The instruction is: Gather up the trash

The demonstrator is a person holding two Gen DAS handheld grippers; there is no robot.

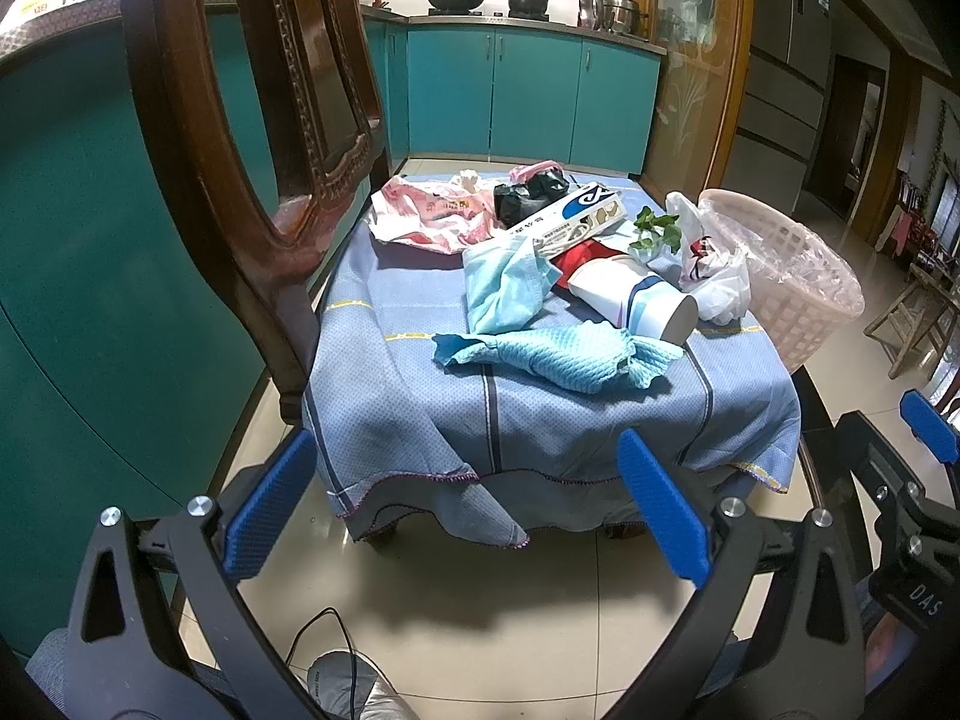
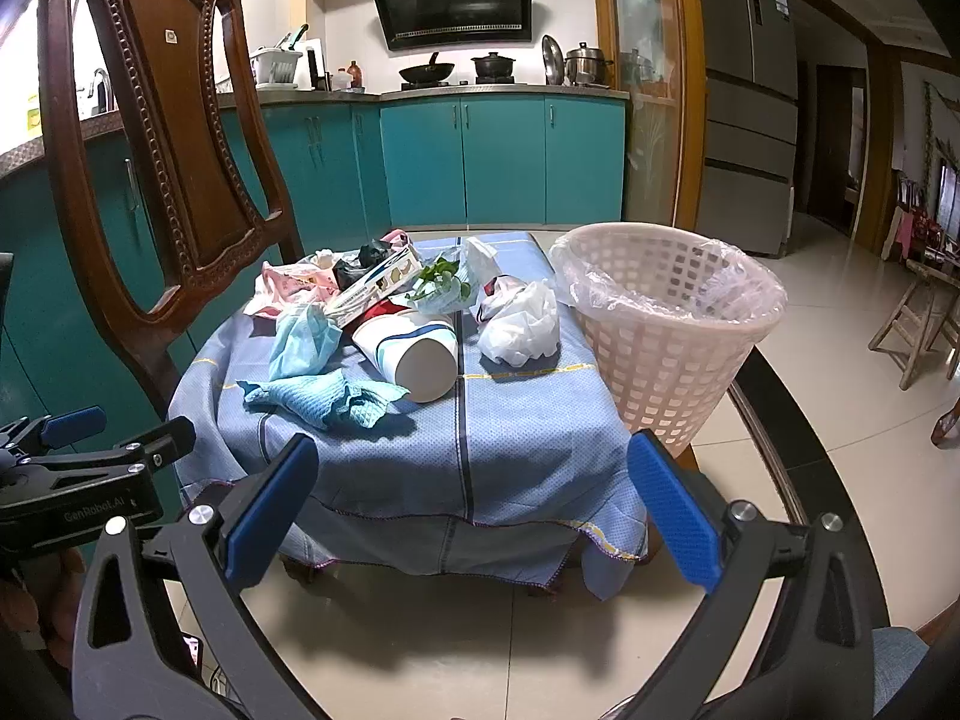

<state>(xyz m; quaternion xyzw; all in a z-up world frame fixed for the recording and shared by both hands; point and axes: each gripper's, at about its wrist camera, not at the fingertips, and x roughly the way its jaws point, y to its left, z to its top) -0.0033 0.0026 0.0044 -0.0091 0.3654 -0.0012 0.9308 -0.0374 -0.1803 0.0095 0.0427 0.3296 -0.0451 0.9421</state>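
A low table under a blue cloth (image 1: 420,372) (image 2: 516,450) holds trash: a crumpled blue rag (image 1: 558,354) (image 2: 324,399), a light blue mask (image 1: 504,282) (image 2: 300,339), a white paper cup on its side (image 1: 642,300) (image 2: 414,351), a white plastic bag (image 1: 714,276) (image 2: 522,324), a blue-white box (image 1: 576,216) (image 2: 375,288), green leaves (image 1: 657,228) (image 2: 441,282), a pink bag (image 1: 426,213) (image 2: 288,288) and a black bag (image 1: 528,192) (image 2: 366,258). A pink lined basket (image 1: 792,276) (image 2: 666,324) stands at the table's right. My left gripper (image 1: 468,504) and right gripper (image 2: 474,510) are open, empty, short of the table's near edge.
A carved wooden chair (image 1: 240,138) (image 2: 174,168) stands at the table's left. Teal kitchen cabinets (image 1: 528,102) (image 2: 504,162) are behind, a fridge (image 2: 750,96) at the right. Wooden stools (image 2: 918,324) stand far right. The floor is pale tile (image 1: 480,612).
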